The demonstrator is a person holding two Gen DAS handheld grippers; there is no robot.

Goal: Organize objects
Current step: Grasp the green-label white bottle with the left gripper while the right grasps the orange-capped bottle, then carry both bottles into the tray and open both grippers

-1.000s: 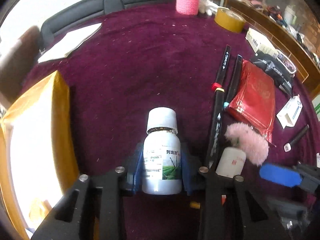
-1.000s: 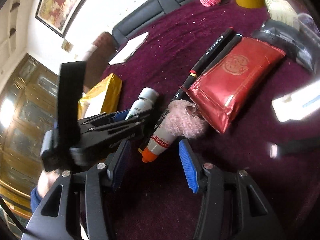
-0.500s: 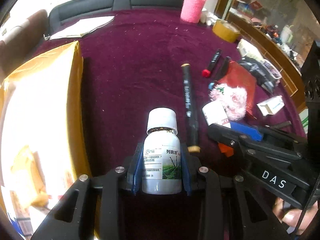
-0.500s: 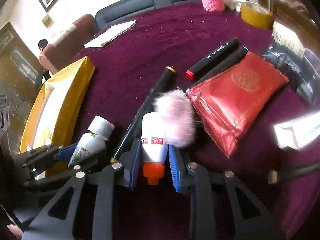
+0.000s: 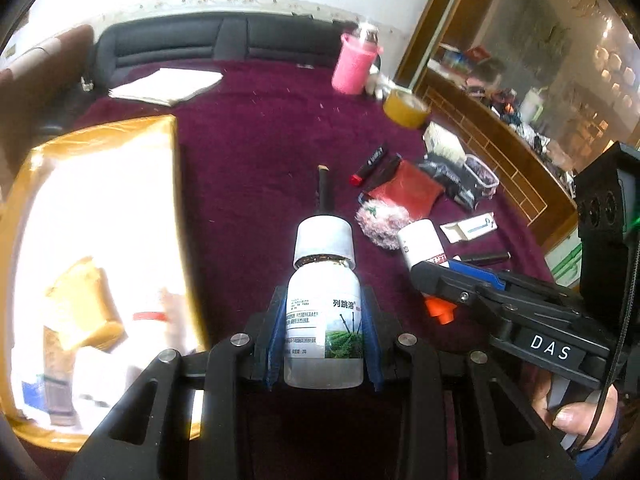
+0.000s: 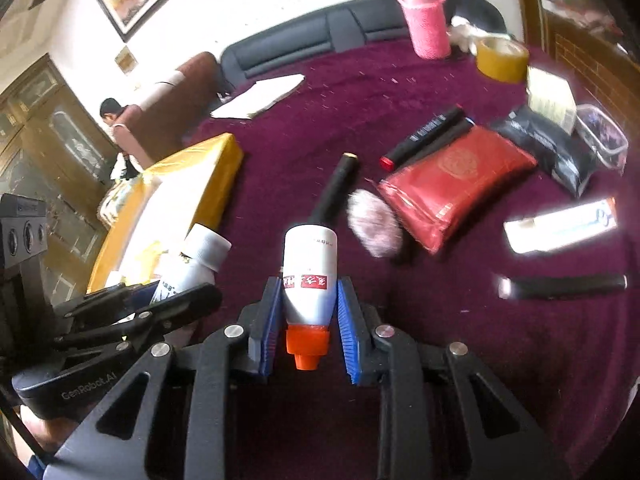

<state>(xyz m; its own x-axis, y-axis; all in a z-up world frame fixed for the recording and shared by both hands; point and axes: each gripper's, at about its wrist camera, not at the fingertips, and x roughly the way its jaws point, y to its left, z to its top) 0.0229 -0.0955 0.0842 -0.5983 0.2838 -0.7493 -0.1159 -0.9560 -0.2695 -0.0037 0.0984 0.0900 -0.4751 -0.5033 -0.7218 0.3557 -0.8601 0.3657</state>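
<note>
The left gripper (image 5: 324, 344) clamps a white-capped bottle (image 5: 324, 312) upright, its label carrying Chinese characters over a green field picture. The right gripper (image 6: 306, 320), marked "DAS" on its side, is closed on a white glue tube (image 6: 310, 276), orange nozzle toward the camera, with a red label band. Both are held above the maroon cloth (image 6: 320, 120). The yellow box (image 5: 100, 240) lies open to the left. Beyond lie a pink pompom (image 6: 374, 224), black markers (image 6: 424, 136), a red pouch (image 6: 456, 180), a tape roll (image 6: 502, 58) and a pink cup (image 6: 428, 24).
</note>
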